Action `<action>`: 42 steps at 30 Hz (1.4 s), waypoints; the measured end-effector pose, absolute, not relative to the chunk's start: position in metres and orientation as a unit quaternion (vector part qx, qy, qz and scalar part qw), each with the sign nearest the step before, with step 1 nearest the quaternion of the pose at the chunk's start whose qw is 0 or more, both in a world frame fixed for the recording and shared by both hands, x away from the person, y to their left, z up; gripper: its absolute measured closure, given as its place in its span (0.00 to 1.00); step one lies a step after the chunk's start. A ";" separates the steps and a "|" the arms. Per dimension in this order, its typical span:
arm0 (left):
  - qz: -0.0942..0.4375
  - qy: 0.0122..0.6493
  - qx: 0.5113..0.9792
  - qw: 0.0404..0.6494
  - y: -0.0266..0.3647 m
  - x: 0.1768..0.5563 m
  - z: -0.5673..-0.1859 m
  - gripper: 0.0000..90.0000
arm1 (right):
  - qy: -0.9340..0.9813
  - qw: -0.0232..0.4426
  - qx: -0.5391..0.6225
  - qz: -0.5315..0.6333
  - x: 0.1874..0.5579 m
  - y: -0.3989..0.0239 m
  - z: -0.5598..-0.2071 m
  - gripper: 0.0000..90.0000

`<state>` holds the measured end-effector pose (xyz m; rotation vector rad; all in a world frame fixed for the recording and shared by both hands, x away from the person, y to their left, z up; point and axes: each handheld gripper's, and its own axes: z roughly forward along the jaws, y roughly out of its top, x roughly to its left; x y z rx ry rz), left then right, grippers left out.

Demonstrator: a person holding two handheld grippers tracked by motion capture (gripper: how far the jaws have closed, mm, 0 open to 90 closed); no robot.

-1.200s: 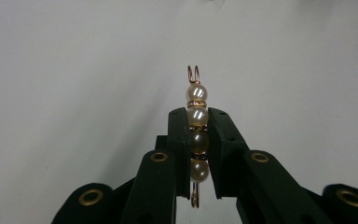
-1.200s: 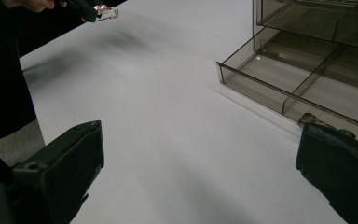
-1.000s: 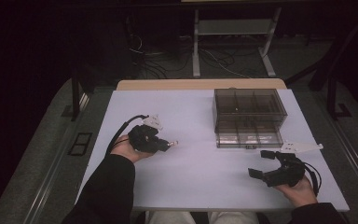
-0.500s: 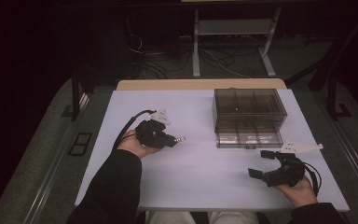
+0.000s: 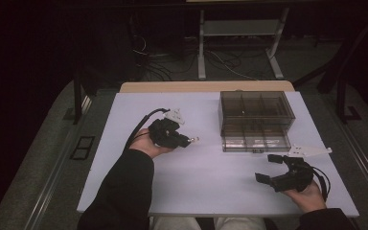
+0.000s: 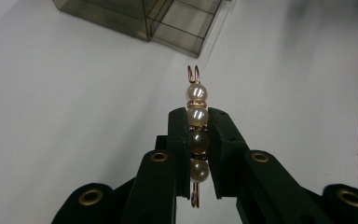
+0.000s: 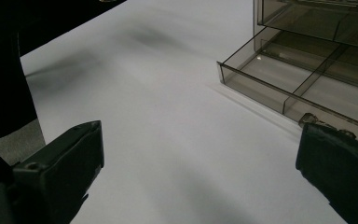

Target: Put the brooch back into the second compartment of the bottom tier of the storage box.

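On the white table [image 5: 211, 191], the left gripper [image 5: 184, 141] sits at about nine o'clock from the smoky plastic drawer box [image 5: 256, 112], its jaws pressed onto a pearl bead pin [image 6: 196, 135]. The pin's looped copper end pokes past the jaw tips toward the box, clear of the tabletop. Open white surface lies between this gripper and the box. The right gripper [image 5: 270, 168] is at five o'clock on the table, near the front edge, jaws spread wide with nothing between them. The box's lower drawer [image 7: 303, 88] is pulled out toward that gripper, its divided compartments bare where visible. No readable writing or labels appear anywhere.
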<state>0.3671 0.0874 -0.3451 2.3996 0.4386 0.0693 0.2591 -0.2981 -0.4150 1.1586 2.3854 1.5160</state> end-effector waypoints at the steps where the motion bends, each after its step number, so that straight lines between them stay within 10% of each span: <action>1: 0.028 0.166 0.924 0.344 0.085 0.369 -0.345 0.88 | 0.780 0.043 0.379 0.495 0.259 -0.298 -0.415 0.01; 42: 0.024 0.108 0.934 0.340 0.004 0.385 -0.323 0.88 | 0.779 0.044 0.375 0.500 0.257 -0.300 -0.414 0.01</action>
